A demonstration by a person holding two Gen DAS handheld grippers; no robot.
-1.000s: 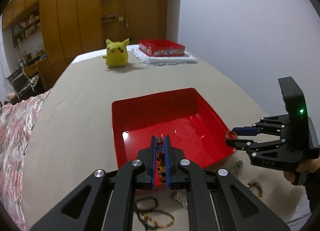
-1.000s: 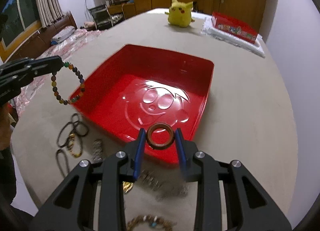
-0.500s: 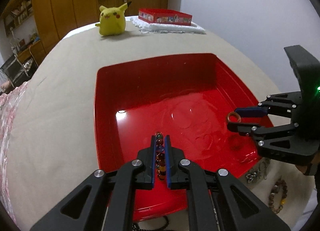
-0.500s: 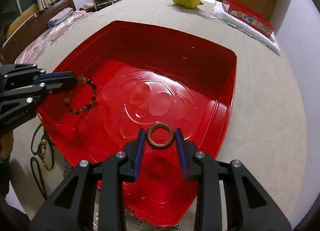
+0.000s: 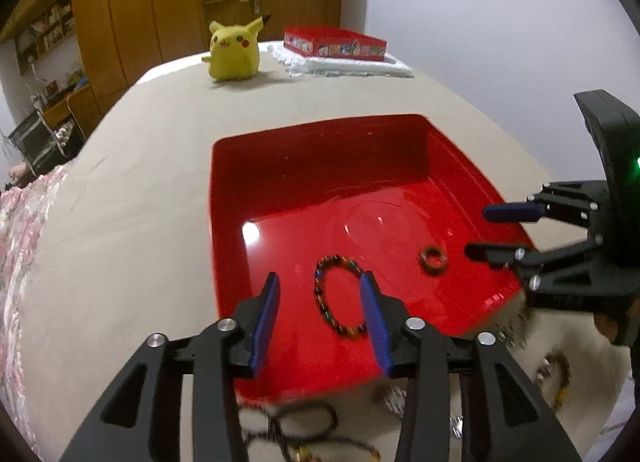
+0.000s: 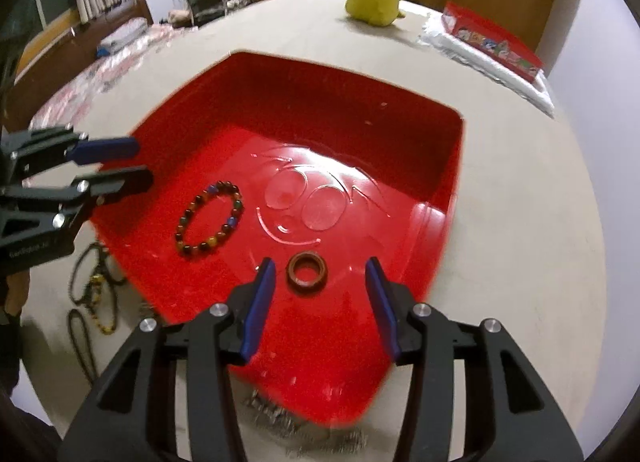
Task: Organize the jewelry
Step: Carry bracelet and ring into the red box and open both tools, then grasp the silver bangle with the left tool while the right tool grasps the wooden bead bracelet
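Jewelry lies in the red tray (image 6: 436, 222) on the beige tabletop (image 6: 520, 222): a multicoloured beaded bracelet (image 6: 209, 219) and a brown ring (image 6: 307, 271), apart on the tray floor. Left gripper (image 5: 318, 318) hangs over the bracelet, its jaws just opened and standing apart, pressing on nothing. Right gripper (image 6: 320, 302) hangs over the ring, its jaws likewise just opened, clear of it. More necklaces (image 6: 90, 282) lie on the tabletop beside the tray.
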